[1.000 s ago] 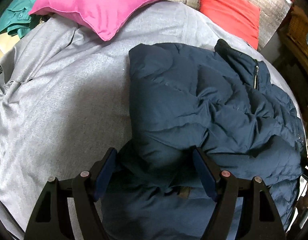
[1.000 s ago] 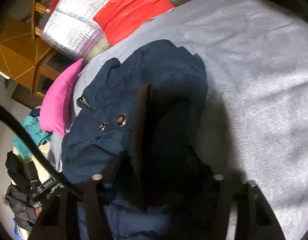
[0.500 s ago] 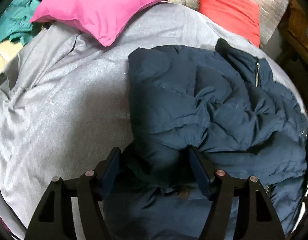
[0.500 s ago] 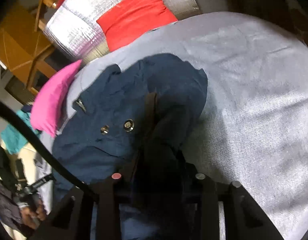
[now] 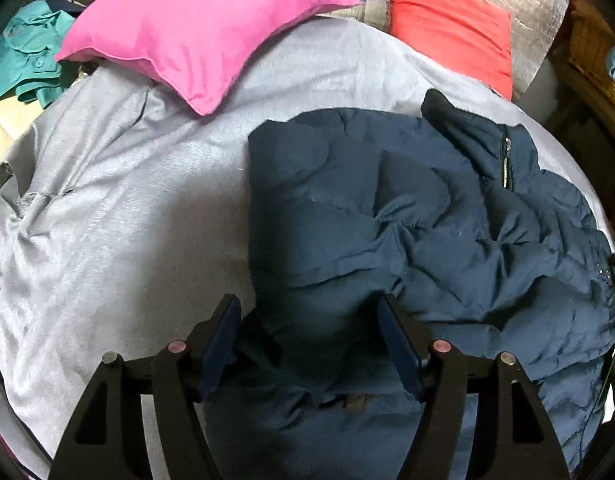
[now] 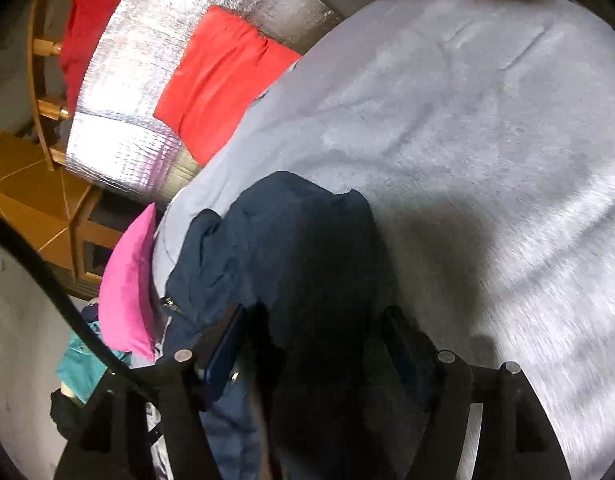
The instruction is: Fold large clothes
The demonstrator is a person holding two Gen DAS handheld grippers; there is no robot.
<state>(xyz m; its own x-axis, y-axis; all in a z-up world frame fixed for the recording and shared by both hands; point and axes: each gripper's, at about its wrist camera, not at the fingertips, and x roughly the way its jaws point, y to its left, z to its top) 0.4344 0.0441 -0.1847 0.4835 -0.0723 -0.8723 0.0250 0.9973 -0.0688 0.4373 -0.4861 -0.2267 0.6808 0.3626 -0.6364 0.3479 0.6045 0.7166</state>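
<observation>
A puffy navy jacket (image 5: 387, 220) lies bunched on the grey bed cover (image 5: 127, 220), its zipped collar toward the far right. My left gripper (image 5: 309, 320) stands over the jacket's near edge, shut on a thick fold that bulges up between its blue pads. In the right wrist view the jacket (image 6: 291, 240) reaches away from my right gripper (image 6: 311, 332). That gripper's jaws are opening. Dark fabric and a brown strip still lie between them, and the pads stand apart from the cloth.
A pink pillow (image 5: 203, 28) and a red pillow (image 5: 451, 20) lie at the head of the bed against a silver padded panel (image 6: 147, 80). A teal garment (image 5: 23, 60) sits off the far left. Bare grey cover (image 6: 487, 140) spreads to the right. A black cable (image 6: 47, 276) crosses left.
My right gripper closed on the jacket's edge, then spread wide, and its view swung toward the bare bed. The left gripper stayed put on its fold.
</observation>
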